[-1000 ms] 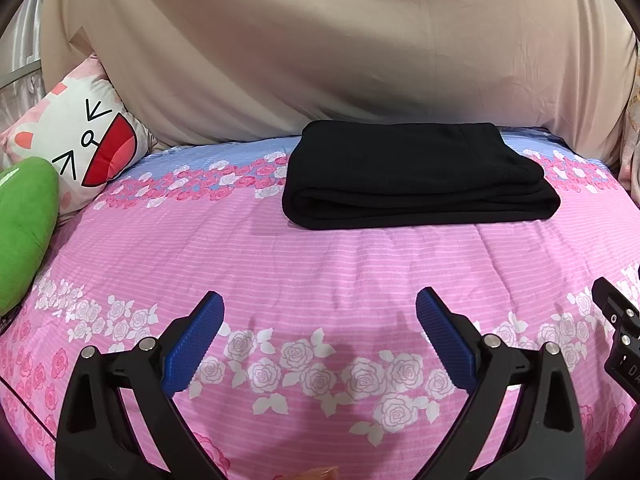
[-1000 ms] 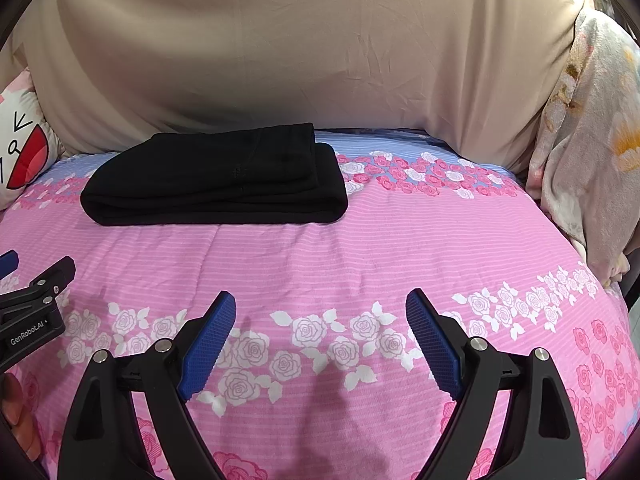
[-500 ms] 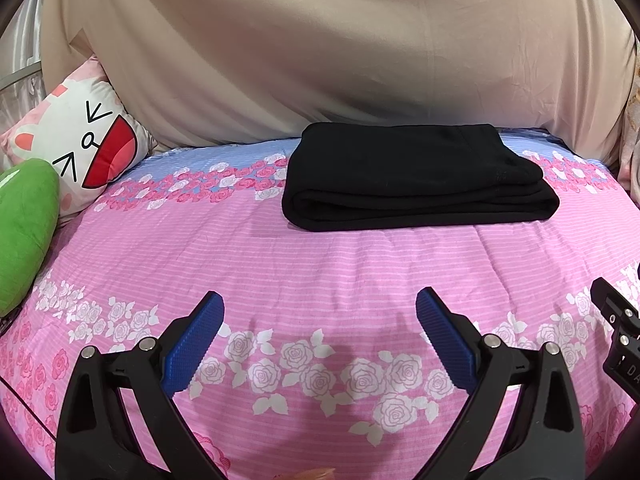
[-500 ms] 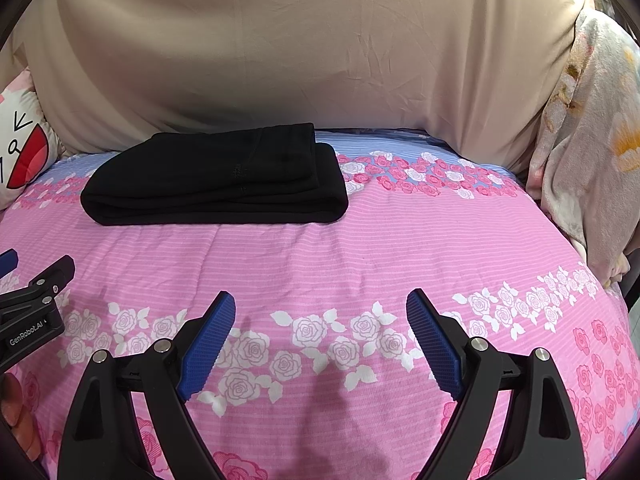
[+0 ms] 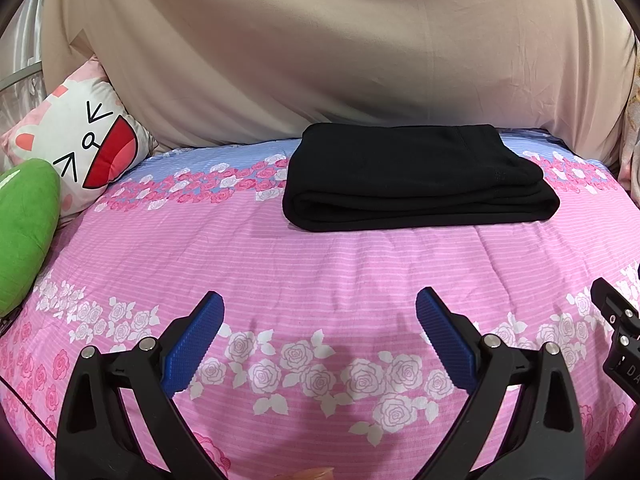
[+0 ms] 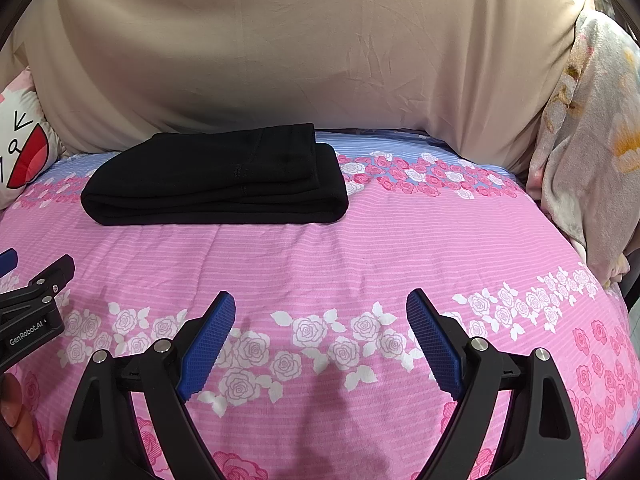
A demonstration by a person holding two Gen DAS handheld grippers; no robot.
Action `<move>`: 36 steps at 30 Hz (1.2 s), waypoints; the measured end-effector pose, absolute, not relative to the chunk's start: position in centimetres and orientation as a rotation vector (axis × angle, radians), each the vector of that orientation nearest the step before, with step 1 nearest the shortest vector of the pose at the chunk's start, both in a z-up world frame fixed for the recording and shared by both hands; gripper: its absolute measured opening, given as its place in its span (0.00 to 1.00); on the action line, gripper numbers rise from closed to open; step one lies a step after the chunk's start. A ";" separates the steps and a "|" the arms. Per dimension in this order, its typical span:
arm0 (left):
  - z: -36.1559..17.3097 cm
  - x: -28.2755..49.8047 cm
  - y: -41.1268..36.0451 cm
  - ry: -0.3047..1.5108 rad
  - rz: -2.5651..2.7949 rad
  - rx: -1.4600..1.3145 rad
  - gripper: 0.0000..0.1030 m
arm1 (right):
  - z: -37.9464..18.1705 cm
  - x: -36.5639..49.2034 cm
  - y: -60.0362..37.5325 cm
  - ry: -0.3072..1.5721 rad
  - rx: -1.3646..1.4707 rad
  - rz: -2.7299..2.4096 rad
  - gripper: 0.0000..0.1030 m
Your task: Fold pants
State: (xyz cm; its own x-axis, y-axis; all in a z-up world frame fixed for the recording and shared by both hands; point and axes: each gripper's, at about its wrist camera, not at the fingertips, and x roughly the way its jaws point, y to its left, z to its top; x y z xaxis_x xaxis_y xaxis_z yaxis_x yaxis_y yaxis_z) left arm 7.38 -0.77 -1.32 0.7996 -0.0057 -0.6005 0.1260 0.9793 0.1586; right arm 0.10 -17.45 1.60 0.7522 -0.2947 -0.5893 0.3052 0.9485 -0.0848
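Black pants (image 5: pixel 412 180) lie folded into a flat stack on the far part of the pink floral bedspread (image 5: pixel 320 264); they also show in the right wrist view (image 6: pixel 216 180). My left gripper (image 5: pixel 319 312) is open and empty, low over the bedspread well short of the pants. My right gripper (image 6: pixel 320 312) is open and empty too, beside the left one and equally far from the pants. Each gripper's edge shows in the other's view.
A beige sheet (image 5: pixel 320 48) hangs behind the bed. A cartoon-face pillow (image 5: pixel 80 148) and a green plush (image 5: pixel 24 232) sit at the left. A floral blanket (image 6: pixel 588 152) hangs at the right edge.
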 end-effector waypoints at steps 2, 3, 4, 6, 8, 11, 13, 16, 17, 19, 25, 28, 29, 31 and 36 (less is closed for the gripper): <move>-1.3 7.4 -0.8 0.641 -0.070 0.195 0.92 | 1.6 0.1 -17.4 0.641 0.017 -0.327 0.83; -1.3 7.4 -0.8 0.641 -0.071 0.196 0.92 | 1.6 0.1 -17.5 0.642 0.017 -0.328 0.83; -1.3 7.4 -0.8 0.641 -0.069 0.195 0.92 | 1.6 0.1 -17.4 0.641 0.017 -0.329 0.83; -1.3 7.4 -0.8 0.640 -0.069 0.195 0.92 | 1.6 0.1 -17.4 0.641 0.017 -0.329 0.83; -1.3 7.3 -0.8 0.640 -0.070 0.196 0.92 | 1.6 0.1 -17.3 0.641 0.017 -0.330 0.83; -1.2 7.3 -0.8 0.633 -0.073 0.199 0.92 | 1.6 0.1 -17.4 0.640 0.017 -0.330 0.83; -1.2 7.4 -0.8 0.632 -0.074 0.200 0.92 | 1.6 0.1 -17.4 0.641 0.017 -0.330 0.83; -1.2 7.4 -0.8 0.632 -0.074 0.198 0.92 | 1.6 0.1 -17.4 0.640 0.017 -0.329 0.83; -1.2 7.3 -0.8 0.631 -0.074 0.199 0.92 | 1.6 0.1 -17.4 0.641 0.017 -0.330 0.83; -1.2 7.4 -0.8 0.630 -0.075 0.200 0.92 | 1.6 0.1 -17.3 0.640 0.017 -0.330 0.83; -1.1 7.4 -0.8 0.628 -0.088 0.188 0.92 | 1.6 0.1 -17.4 0.640 0.017 -0.330 0.83; -1.0 7.1 -0.9 0.616 -0.095 0.189 0.92 | 1.6 0.1 -17.3 0.640 0.017 -0.331 0.83; -1.0 7.0 -0.9 0.613 -0.097 0.189 0.92 | 1.6 0.1 -17.3 0.640 0.017 -0.331 0.83; -1.0 7.1 -1.0 0.612 -0.097 0.190 0.92 | 1.6 0.1 -17.3 0.640 0.018 -0.331 0.83; -1.0 7.0 -1.0 0.612 -0.088 0.194 0.92 | 1.6 0.1 -17.3 0.641 0.017 -0.331 0.83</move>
State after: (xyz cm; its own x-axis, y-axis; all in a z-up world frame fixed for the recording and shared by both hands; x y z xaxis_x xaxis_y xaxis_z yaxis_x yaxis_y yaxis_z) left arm 7.03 -1.02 -1.03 0.8154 -0.0244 -0.5784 0.1388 0.9782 0.1545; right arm 0.07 -17.32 1.60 0.7509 -0.2975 -0.5896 0.3080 0.9475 -0.0858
